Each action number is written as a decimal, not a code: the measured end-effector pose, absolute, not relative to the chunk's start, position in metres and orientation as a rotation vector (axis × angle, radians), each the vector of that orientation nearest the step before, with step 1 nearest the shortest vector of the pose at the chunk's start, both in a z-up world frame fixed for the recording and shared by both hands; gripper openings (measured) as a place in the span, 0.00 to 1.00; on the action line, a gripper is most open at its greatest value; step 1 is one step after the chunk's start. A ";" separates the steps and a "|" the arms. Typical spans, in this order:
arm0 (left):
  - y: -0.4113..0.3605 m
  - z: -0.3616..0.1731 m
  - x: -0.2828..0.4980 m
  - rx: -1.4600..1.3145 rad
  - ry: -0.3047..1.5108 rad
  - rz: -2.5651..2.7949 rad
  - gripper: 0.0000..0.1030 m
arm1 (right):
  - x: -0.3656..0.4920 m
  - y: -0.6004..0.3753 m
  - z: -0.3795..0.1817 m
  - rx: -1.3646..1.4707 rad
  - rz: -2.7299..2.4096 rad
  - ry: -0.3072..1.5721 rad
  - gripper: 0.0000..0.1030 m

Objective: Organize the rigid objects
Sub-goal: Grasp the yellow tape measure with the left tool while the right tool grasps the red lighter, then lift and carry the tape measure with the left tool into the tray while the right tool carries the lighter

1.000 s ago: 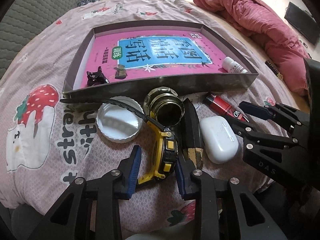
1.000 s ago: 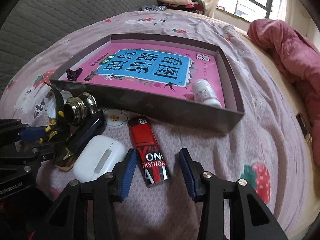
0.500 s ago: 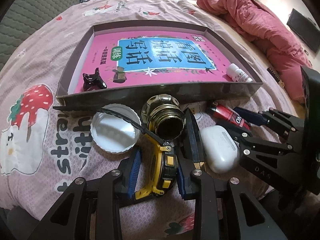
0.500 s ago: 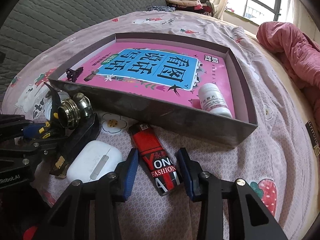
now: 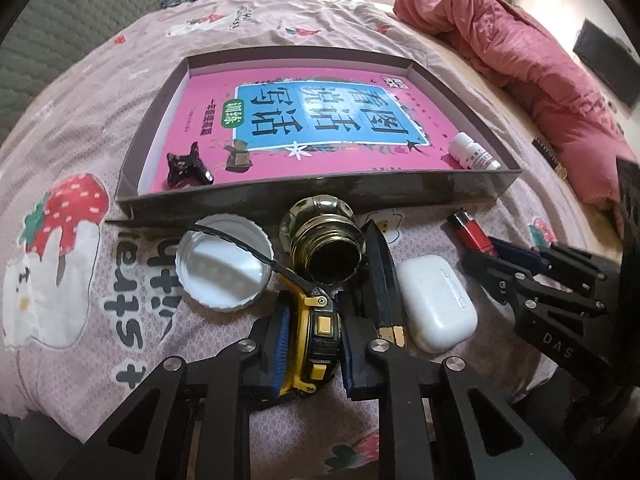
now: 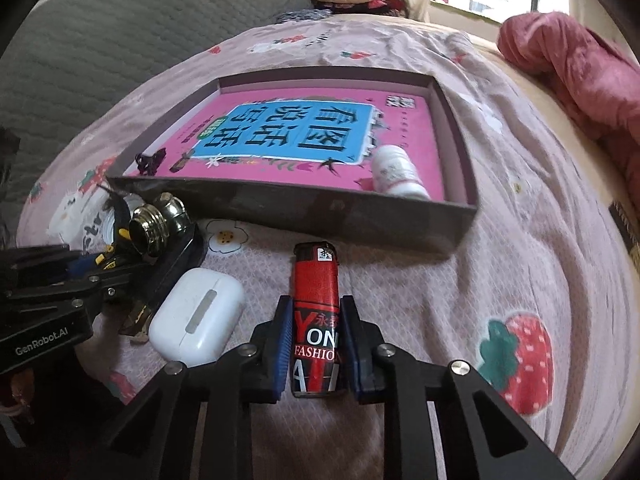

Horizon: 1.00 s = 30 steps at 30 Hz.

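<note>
On the bed (image 5: 100, 120), I am pinching a tape measure (image 5: 316, 332) with my left gripper (image 5: 312, 344), its blue pads pressing both sides of the yellow-and-black case. The gripper is pointing steeply down toward the pink strawberry sheet. The tape's black strap is trailing across a white lid (image 5: 224, 266) lying just beside it. A brass knob (image 5: 326, 244) is sitting right ahead of the tape measure, touching a black wedge-shaped piece (image 5: 380, 276), and a white earbud case (image 5: 436, 304) is lying beside that.

My right gripper (image 6: 316, 344) is likewise angling steeply down and is clamping a red lighter (image 6: 316, 312) by its lower half, pads tight against both sides, the lighter lying flat on the sheet with its black top toward the tray (image 6: 280, 208). In the left view, this gripper is reaching in from the right edge.

The tray is resting just beyond the loose things, holding a pink book (image 5: 320, 120), a black hair clip (image 5: 188, 166) in its near left corner and a small white bottle (image 5: 474, 154) at its near right. A pink quilt (image 5: 520, 52) is bunching up farther right.
</note>
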<state>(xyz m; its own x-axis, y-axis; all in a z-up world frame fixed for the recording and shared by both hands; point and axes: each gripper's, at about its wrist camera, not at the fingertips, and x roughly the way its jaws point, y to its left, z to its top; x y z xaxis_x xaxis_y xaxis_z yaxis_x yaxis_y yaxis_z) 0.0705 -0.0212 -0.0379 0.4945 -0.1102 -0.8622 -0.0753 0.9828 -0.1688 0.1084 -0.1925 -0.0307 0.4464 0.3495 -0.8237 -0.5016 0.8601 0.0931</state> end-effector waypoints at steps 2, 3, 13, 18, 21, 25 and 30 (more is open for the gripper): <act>-0.017 -0.037 0.068 -0.229 1.058 -0.027 0.20 | 0.108 -0.198 -0.029 -0.141 0.527 0.982 0.23; -0.015 -0.036 0.066 -0.233 1.057 -0.029 0.20 | 0.107 -0.200 -0.027 -0.130 0.524 0.981 0.23; -0.003 -0.022 0.047 -0.256 1.022 -0.027 0.18 | 0.095 -0.209 -0.017 -0.086 0.547 0.958 0.23; -0.002 -0.011 0.040 -0.247 0.993 -0.028 0.18 | 0.091 -0.211 -0.008 -0.057 0.554 0.934 0.23; -0.001 -0.005 0.037 -0.243 0.978 -0.026 0.18 | 0.088 -0.210 0.000 -0.049 0.565 0.906 0.23; 0.001 0.003 0.033 -0.247 0.960 -0.024 0.18 | 0.084 -0.207 0.008 -0.046 0.577 0.880 0.23; 0.003 0.015 0.030 -0.253 0.928 -0.018 0.18 | 0.082 -0.204 0.016 -0.029 0.592 0.857 0.23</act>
